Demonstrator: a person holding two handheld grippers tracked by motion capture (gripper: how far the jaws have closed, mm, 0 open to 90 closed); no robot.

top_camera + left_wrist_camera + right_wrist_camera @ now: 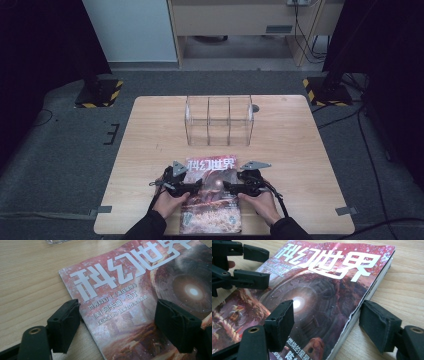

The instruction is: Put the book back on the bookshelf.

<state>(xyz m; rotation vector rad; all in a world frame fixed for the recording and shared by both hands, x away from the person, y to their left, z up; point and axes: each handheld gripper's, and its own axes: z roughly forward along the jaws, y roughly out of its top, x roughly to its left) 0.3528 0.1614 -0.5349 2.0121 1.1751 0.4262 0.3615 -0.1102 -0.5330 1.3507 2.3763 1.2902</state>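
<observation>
A magazine (pixel 210 212) with a red cover and large white characters lies flat on the wooden table (pixel 150 130), near its front edge. My left gripper (pixel 196 186) is at the magazine's left edge and my right gripper (pixel 228 188) at its right edge, tips pointing toward each other. In the left gripper view the left gripper (pixel 117 312) is open: one jaw stands beside the magazine (pixel 130 297), the other over its cover. The right gripper (pixel 328 312) is open too, straddling the page edge of the magazine (pixel 319 290). The left gripper (pixel 265 265) shows across the cover.
A clear plastic organizer (pixel 219 120) with three compartments stands upright on the table behind the magazine. Bare wood lies on both sides of it. Beyond the table are stand bases with yellow-black tape (pixel 99 93) and cables on the floor.
</observation>
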